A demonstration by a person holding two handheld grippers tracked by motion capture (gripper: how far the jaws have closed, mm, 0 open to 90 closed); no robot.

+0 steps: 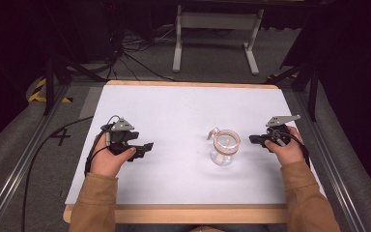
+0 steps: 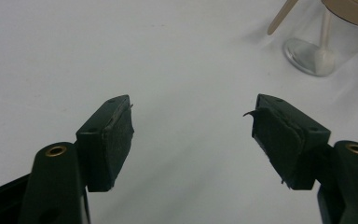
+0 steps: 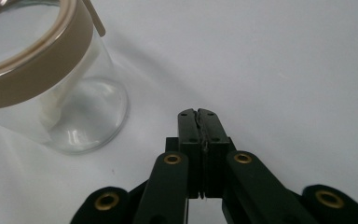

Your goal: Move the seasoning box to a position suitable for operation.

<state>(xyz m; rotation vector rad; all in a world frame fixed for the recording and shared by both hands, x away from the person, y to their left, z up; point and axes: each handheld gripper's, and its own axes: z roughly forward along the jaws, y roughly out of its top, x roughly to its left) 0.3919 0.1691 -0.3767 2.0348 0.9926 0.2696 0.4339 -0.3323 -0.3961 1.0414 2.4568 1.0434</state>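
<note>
A clear glass jar (image 1: 223, 148) with a tan rim band and a small tab stands upright on the white table top (image 1: 188, 111), right of centre. A white stick-like item is inside it (image 2: 325, 44). My left gripper (image 1: 146, 147) rests at the left of the table, well apart from the jar, jaws open with nothing between them (image 2: 193, 135). My right gripper (image 1: 252, 139) sits just right of the jar, jaws shut on nothing (image 3: 198, 114). In the right gripper view the jar (image 3: 51, 88) stands close at the upper left.
The white sheet lies on a wooden board whose edge (image 1: 174, 213) runs along the front. Metal rails (image 1: 24, 159) flank the table. Behind it stand a white frame (image 1: 217, 29) and loose cables (image 1: 135, 48) on the grey floor.
</note>
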